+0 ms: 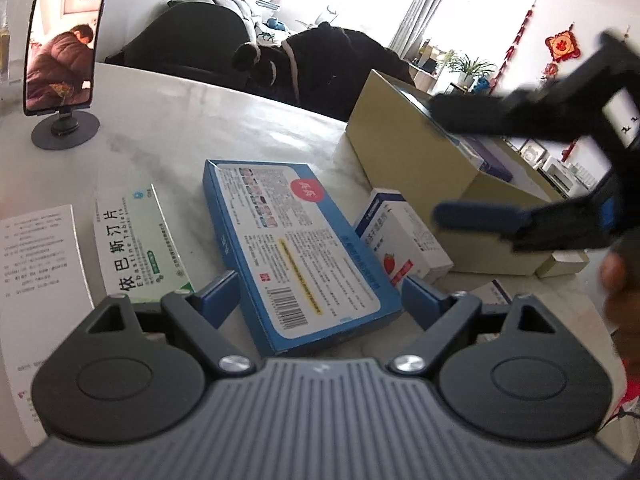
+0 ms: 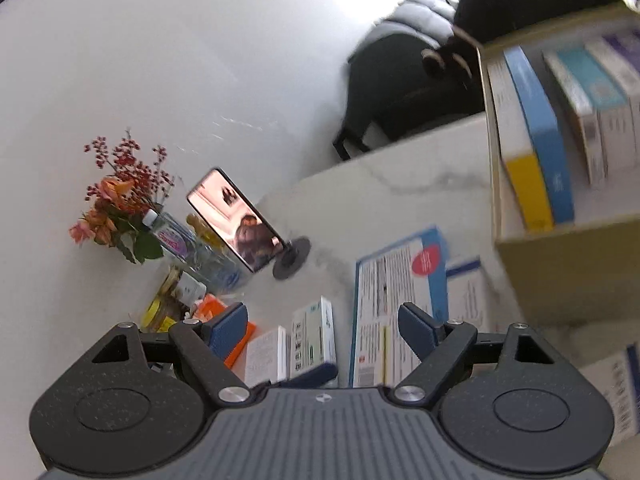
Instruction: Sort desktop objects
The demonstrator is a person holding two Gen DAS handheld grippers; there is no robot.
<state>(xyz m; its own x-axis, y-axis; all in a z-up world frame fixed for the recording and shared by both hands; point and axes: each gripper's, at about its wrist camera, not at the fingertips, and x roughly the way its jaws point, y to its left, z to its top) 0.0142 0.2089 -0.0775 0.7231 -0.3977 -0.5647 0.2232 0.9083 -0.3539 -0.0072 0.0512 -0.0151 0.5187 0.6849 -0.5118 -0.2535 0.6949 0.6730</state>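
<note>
**Between picks: both hands empty, blue box next**

My left hand-held gripper is wide open, nothing held; its fingers straddle the near end of the flat blue box lying label-up on the bench, centre of the left view. I see no pad pressing on it. My right hand-held gripper is also wide open and empty; in the left view it hangs at the right edge, over the cardboard box.

Step, as I judge it: loose medicine boxes go into the cardboard box, and several already stand in it. Still loose on the bench: the blue box, the green-and-white tablet box to its left, the white box with a strawberry to its right, touching or nearly touching the carton wall, and a white leaflet or box at far left.

Next move calls for the left fingers to drop lower and close across the blue box's width, then lift it clear of the strawberry box.

View differences: only the right view looks into the carton, blurred, showing upright boxes including a blue-and-yellow one. It also shows flowers and a water bottle at left. The phone on a stand shows in both.
</note>
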